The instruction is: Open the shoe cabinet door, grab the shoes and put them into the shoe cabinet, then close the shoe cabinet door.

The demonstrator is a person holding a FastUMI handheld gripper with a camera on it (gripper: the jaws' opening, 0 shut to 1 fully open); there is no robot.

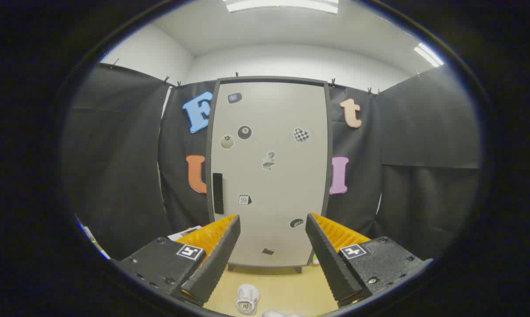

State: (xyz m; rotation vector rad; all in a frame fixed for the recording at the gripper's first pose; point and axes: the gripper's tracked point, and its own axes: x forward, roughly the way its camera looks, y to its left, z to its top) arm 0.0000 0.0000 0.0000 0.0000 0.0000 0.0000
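Gripper (273, 226) held with fingers spread wide, nothing between them, facing shoe cabinet (269, 171) beyond. Cabinet door (282, 185) closed, pale, dotted with stickers, dark handle (218, 193) at left edge; contents hidden. White shoe (247, 299) lies on tan floor (287, 286) below fingers, well short of cabinet.

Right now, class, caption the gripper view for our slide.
Open hand-held gripper faces the closed shoe cabinet door; a white shoe lies on the floor between its fingers.

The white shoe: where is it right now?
In the gripper view, the white shoe lies on the floor between the open gripper fingers, short of the closed cabinet.
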